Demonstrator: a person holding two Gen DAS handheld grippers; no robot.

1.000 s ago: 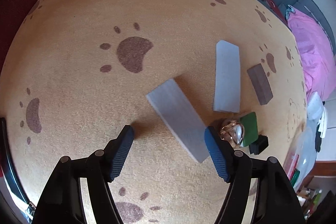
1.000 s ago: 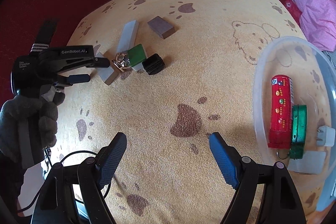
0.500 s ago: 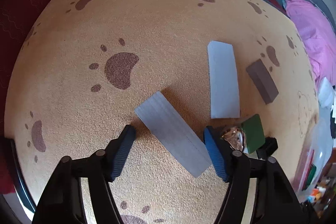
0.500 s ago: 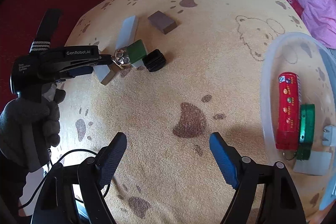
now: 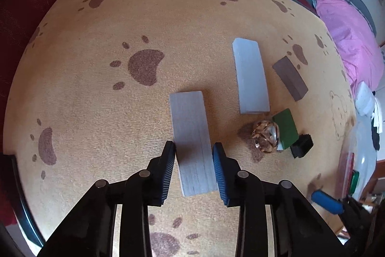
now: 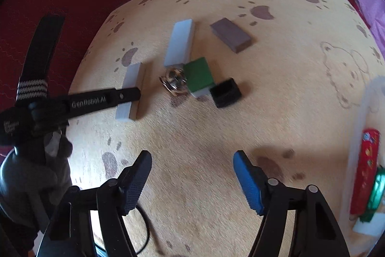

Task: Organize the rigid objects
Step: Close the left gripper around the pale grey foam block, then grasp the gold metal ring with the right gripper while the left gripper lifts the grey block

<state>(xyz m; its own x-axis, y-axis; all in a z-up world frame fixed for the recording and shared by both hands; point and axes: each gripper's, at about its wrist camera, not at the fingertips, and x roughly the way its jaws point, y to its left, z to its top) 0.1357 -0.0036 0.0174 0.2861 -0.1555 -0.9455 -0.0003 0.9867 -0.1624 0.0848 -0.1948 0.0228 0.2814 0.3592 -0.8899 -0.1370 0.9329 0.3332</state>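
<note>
A long grey-white block [image 5: 190,127] lies on the paw-print rug, and my left gripper [image 5: 193,155] is shut on its near end, both pads pressing its long sides. The right wrist view shows that same gripper [image 6: 134,94] from the side across the block [image 6: 131,78]. My right gripper [image 6: 192,165] hovers over bare rug, its jaws closing with nothing between them. Beyond it lie a second white block [image 6: 180,40], a brown block [image 6: 231,36], a green block [image 6: 198,75], a shiny metal ball [image 6: 174,81] and a black cap [image 6: 225,92].
A clear plastic tub [image 6: 368,98] stands at the right edge and holds a red tin [image 6: 365,170] and a green item [image 6: 375,192]. A gloved hand [image 6: 31,182] holds the left gripper. Pink bedding [image 5: 346,33] lies past the rug.
The left jaws have closed onto the grey-white block, which now lies in line with the fingers. The right gripper has moved closer to the cluster of objects and its jaws have narrowed.
</note>
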